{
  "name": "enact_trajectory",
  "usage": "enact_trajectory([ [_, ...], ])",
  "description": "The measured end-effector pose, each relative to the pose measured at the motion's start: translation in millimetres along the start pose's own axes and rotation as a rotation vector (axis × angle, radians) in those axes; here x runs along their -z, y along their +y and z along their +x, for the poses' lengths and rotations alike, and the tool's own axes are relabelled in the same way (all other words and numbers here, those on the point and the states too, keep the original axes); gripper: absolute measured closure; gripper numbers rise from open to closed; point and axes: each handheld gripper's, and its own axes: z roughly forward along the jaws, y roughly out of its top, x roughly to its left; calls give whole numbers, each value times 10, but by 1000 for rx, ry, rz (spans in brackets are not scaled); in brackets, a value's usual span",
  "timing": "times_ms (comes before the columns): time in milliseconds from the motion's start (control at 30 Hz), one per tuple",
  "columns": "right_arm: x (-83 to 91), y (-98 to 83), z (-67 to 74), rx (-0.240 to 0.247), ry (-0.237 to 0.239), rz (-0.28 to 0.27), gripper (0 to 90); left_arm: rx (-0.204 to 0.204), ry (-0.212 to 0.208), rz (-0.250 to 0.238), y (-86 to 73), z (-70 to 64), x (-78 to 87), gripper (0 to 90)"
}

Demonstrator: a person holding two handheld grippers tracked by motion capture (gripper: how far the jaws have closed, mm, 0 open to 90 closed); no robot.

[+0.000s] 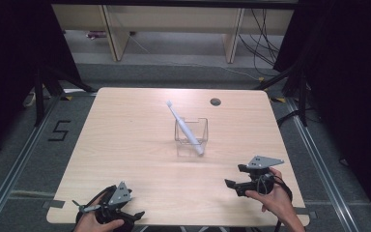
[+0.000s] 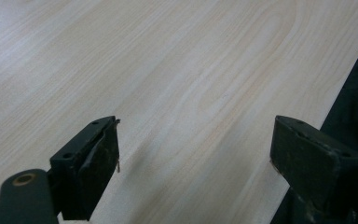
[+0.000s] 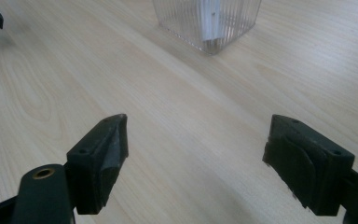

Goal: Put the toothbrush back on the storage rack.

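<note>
Both the left gripper (image 1: 136,214) and right gripper (image 1: 230,184) sit spread and empty at the near edge, so looks like the white toothbrush (image 1: 185,128) is already parked in the clear ribbed plastic cup (image 1: 191,137), nothing left but backing off.

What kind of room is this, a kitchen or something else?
Probably a lab or test room, not a kitchen: a bare wooden table stands inside a dark metal frame, loose cables trail across the floor, and a number is taped there.

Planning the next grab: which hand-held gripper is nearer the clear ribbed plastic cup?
Right. The right hand-held gripper sits just in front of the clear ribbed plastic cup, to its right; the left hand-held gripper rests farther off at the near-left edge.
</note>
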Motion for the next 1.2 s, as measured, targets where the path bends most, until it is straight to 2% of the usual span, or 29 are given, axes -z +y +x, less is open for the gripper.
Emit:
enact_trajectory([
  [33, 7, -8, -16, 27, -11, -7, 207, 0, 0, 0, 0, 0, 0, 149],
  [100, 13, -35, 1, 1, 0, 10, 199, 0, 0, 0, 0, -1, 0, 149],
  [167, 14, -62, -1, 12, 0, 1, 199, 0, 0, 0, 0, -2, -1, 149],
  [200, 19, -79, 22, -19, 5, 8, 199, 1, 0, 0, 0, -2, -1, 149],
  [233, 23, -89, 0, 14, -9, -3, 200, 0, 0, 1, 0, -2, -1, 149],
  [300, 37, -115, 24, -20, 0, 14, 199, 1, -2, 0, 0, -3, -1, 149],
  [333, 44, -128, 3, 17, -19, 5, 199, 1, -2, 0, 0, -3, -1, 149],
  [400, 50, -154, 26, -15, -12, 19, 198, 0, 0, 1, 0, -1, -2, 149],
  [433, 51, -166, 9, 15, -24, 11, 197, 7, -9, -4, 0, -9, -1, 149],
  [467, 55, -181, 27, -8, -13, 20, 197, 2, -1, 0, 0, -3, -2, 149],
  [500, 58, -191, 15, 18, -28, 13, 196, -1, -1, 1, 1, -2, 1, 149],
  [567, 69, -212, 46, -13, -9, 24, 192, -1, 0, 0, 2, -2, 2, 149],
  [633, 74, -228, 36, 16, -10, 9, 190, -2, -1, -1, 2, -1, 4, 149],
  [667, 88, -239, 61, -8, -7, 19, 190, -2, -1, -1, 2, -1, 5, 149],
  [700, 89, -245, 48, 19, -16, 12, 190, -2, -1, -1, 2, -1, 4, 149],
  [733, 91, -258, 71, -4, -8, 17, 188, -2, -2, -1, 2, -2, 3, 149],
  [767, 95, -266, 59, 27, -23, 10, 188, -2, -2, -1, 2, -3, 3, 149],
  [833, 82, -283, 69, 20, 1, 11, 185, -2, -2, -1, 2, -3, 3, 149],
  [867, 96, -287, 72, 25, -12, 19, 184, -2, -2, -1, 2, -2, 3, 149],
  [900, 99, -299, 94, 6, -15, 25, 179, -2, -1, -1, 2, -2, 3, 149],
  [967, 97, -312, 77, 41, -18, 24, 175, -1, -1, -1, 2, -2, 3, 149],
  [1000, 96, -323, 88, 26, -15, 32, 175, -2, -2, -1, 2, -3, 2, 149],
  [1067, 104, -334, 89, 41, -32, 42, 175, -2, -2, -1, 2, -3, 2, 149],
  [1100, 110, -342, 104, 25, -35, 47, 175, -3, -1, -1, 3, -3, 3, 149],
  [1167, 101, -352, 93, 39, -21, 42, 175, -3, -2, -1, 3, -2, 4, 149],
  [1200, 112, -351, 82, 41, 2, 55, 175, -3, -1, -1, 3, -2, 4, 149],
])
